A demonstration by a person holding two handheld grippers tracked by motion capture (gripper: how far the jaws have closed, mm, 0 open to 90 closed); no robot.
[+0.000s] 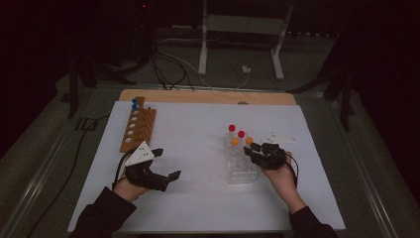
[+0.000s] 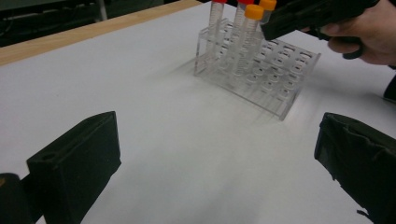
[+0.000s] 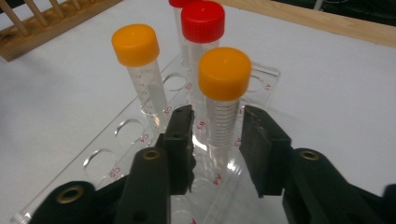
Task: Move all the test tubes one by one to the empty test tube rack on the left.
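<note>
While four capped tubes stand upright at the far end of the clear plastic rack [image 1: 241,166], two with red caps and two with orange, its other holes hold nothing; the rack sits right of centre on the white sheet [image 1: 198,148], and a wooden rack [image 1: 137,128] at the sheet's left edge carries blue-capped tubes [image 1: 134,103] at its far end; the right gripper [image 3: 215,140] reaches over the clear rack with its jaws narrowed around the nearest orange-capped tube [image 3: 223,98], just below the cap; thin gaps show at each side, so I cannot tell whether the pads press on it; the left gripper [image 1: 166,163] hovers over bare sheet left of the clear rack, jaws wide apart and holding nothing.
</note>
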